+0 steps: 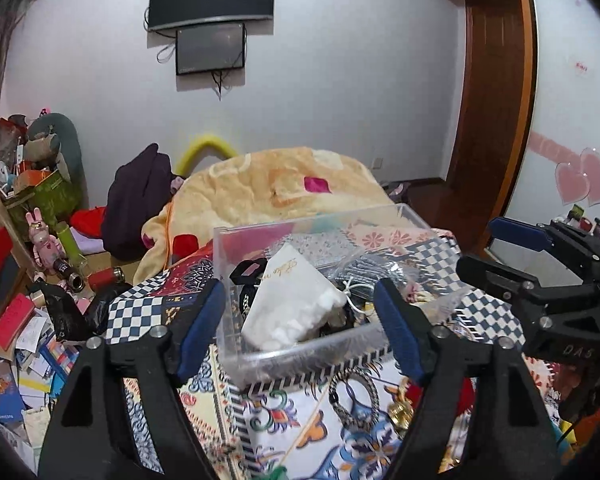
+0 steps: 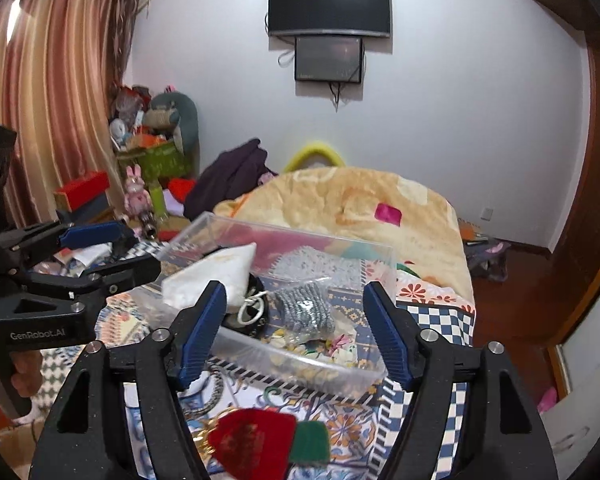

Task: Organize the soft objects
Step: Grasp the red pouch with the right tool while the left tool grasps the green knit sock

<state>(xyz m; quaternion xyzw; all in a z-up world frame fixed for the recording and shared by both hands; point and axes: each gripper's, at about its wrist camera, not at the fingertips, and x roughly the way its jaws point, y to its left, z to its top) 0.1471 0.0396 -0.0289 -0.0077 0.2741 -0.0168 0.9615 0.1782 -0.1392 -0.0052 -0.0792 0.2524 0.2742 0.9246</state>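
Gripper pair (image 1: 300,320) (image 2: 292,332) gapes over one clear box (image 1: 300,356) holding one white pouch (image 1: 292,308)

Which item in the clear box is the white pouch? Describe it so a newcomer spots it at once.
Find the bed with the patchwork cover; a clear plastic box sits on it, in front of both open grippers. The white drawstring pouch leans at the box's left end, beside a plastic bag of grey cord. It is the only plain white cloth item there, with faint gold script on it.
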